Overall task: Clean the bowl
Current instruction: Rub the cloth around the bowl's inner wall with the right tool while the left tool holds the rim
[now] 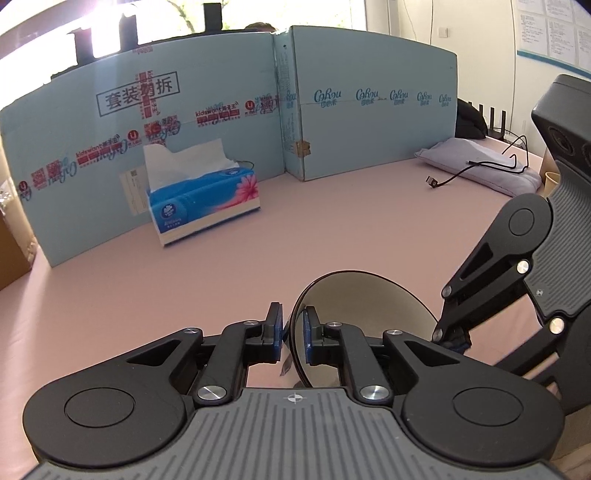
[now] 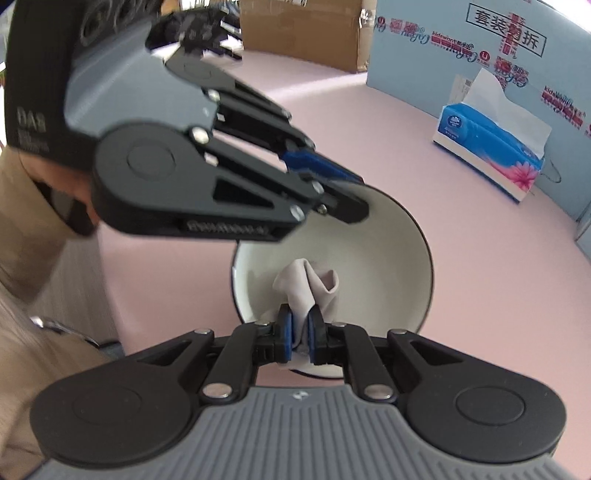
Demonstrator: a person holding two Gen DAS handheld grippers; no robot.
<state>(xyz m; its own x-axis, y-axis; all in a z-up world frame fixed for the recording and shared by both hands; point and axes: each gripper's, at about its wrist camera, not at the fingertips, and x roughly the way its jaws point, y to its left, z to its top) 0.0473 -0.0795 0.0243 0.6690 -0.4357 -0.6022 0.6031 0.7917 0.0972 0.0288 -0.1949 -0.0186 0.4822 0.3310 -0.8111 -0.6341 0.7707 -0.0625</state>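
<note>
A bowl [image 1: 365, 306], cream inside with a dark rim, is held tilted above the pink table. My left gripper [image 1: 293, 330] is shut on the bowl's rim, one finger inside and one outside. In the right wrist view the bowl [image 2: 369, 240] faces me and the left gripper [image 2: 343, 195] clamps its upper left rim. My right gripper [image 2: 300, 338] is shut on a crumpled grey-white cloth [image 2: 308, 286] that rests against the bowl's inner wall. The right gripper [image 1: 454, 332] also shows at the bowl's right edge in the left wrist view.
A blue tissue box [image 1: 203, 199] stands at the back by a light blue cardboard wall [image 1: 221, 110]; it also shows in the right wrist view [image 2: 491, 155]. A lilac pillow [image 1: 480, 166] with a black cable [image 1: 461, 173] lies far right. Brown boxes [image 2: 306, 33] stand behind.
</note>
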